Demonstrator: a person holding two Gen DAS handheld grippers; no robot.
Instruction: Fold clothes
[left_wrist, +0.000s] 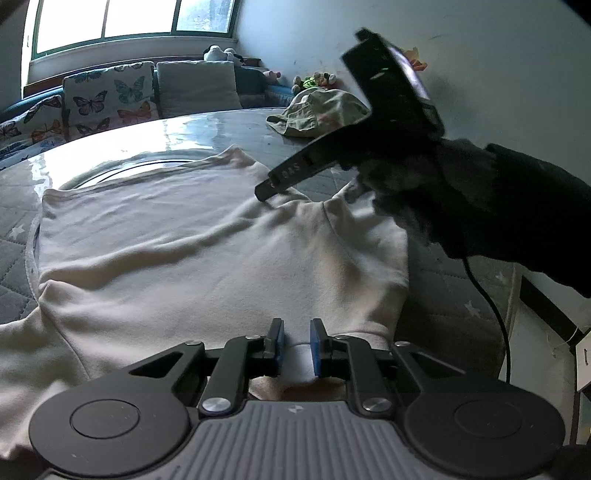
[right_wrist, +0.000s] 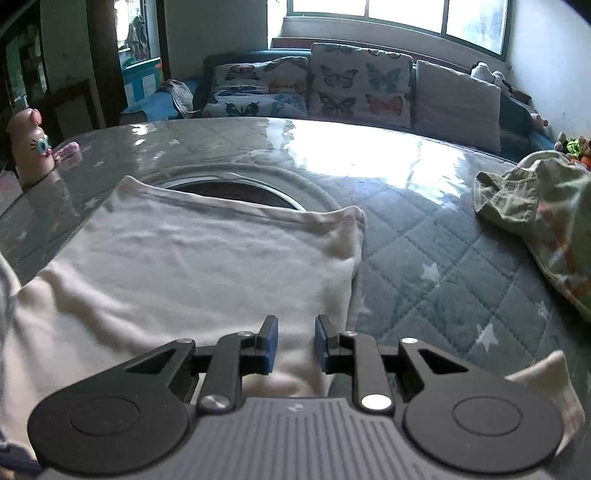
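A white garment (left_wrist: 207, 254) lies spread on the quilted grey table; it also shows in the right wrist view (right_wrist: 192, 266). My left gripper (left_wrist: 297, 345) sits low over the garment's near edge, its jaws a little apart with white cloth between the blue pads (left_wrist: 317, 347); whether it grips the cloth I cannot tell. My right gripper (right_wrist: 295, 345) hovers over the garment's right near part, jaws apart, nothing held. In the left wrist view the right gripper (left_wrist: 264, 190) points its tip down at the garment's far right edge.
A khaki patterned cloth (right_wrist: 539, 214) lies at the table's right; it also shows in the left wrist view (left_wrist: 321, 110). A pink toy figure (right_wrist: 29, 147) stands at the left edge. A round tray rim (right_wrist: 236, 184) shows behind the garment. Butterfly cushions (right_wrist: 358, 81) line a sofa beyond.
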